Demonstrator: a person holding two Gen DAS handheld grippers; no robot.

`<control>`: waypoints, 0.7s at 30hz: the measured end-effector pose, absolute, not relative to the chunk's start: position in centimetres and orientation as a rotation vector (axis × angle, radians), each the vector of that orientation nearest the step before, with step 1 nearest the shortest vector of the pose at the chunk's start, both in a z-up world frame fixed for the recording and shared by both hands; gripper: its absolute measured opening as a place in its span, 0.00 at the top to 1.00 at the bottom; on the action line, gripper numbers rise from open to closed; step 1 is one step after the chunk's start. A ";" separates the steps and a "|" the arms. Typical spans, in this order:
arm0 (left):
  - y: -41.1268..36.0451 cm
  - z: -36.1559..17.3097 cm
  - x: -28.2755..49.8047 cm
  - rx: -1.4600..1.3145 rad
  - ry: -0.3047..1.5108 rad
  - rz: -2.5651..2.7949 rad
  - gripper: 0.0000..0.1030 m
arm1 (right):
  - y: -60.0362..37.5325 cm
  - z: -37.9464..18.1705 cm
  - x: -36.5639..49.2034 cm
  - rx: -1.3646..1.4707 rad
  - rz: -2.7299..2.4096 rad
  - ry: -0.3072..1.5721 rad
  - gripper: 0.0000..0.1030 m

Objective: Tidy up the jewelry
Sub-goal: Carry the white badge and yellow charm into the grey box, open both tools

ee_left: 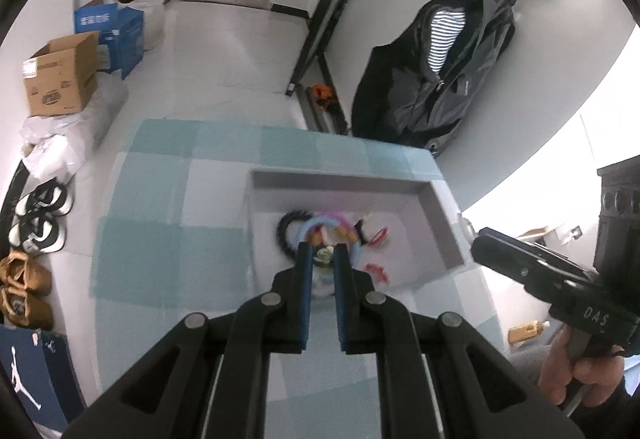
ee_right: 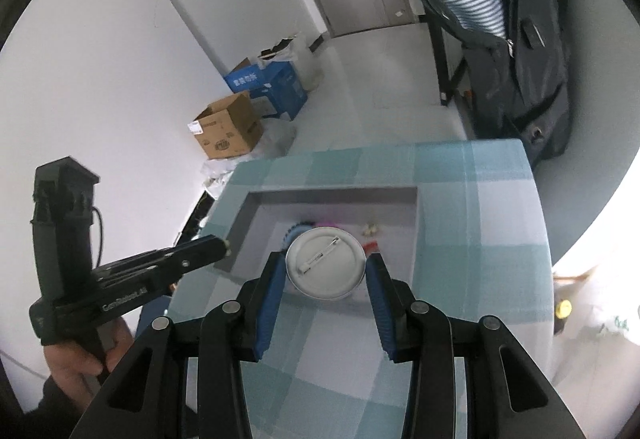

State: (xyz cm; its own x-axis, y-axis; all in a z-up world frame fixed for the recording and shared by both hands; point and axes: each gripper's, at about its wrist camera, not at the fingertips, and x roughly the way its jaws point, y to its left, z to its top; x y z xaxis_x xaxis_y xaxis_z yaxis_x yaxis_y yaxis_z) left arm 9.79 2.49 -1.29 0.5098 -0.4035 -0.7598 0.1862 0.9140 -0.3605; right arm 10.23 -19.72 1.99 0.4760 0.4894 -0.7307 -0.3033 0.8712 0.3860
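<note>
Bright daylight, right-edge glare, fisheye-warped, slightly blurred.

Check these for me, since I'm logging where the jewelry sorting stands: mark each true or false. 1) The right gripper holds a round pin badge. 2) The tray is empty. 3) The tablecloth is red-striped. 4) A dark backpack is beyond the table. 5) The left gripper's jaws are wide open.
1) True: the right gripper clamps the pin badge, with its pin side facing the camera.
2) False: the tray holds a black hair tie, red clips and more.
3) False: the tablecloth has teal and white checks.
4) True: the backpack is there.
5) False: the left gripper is nearly shut, with a small pale piece at its tips.
</note>
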 end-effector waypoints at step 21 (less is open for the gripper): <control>-0.7 -2.5 13.7 -0.192 1.048 -0.401 0.94 | -18.7 -0.6 15.6 0.234 0.566 0.996 0.61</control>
State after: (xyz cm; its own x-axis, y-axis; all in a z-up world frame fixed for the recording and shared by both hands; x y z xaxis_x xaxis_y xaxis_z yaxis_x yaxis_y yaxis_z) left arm 13.69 -0.65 -2.54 0.4360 -0.4098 -0.8012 0.2298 0.9115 -0.3411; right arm 15.58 -18.68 -0.60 0.4154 0.5492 -0.7252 -0.3416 0.8330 0.4352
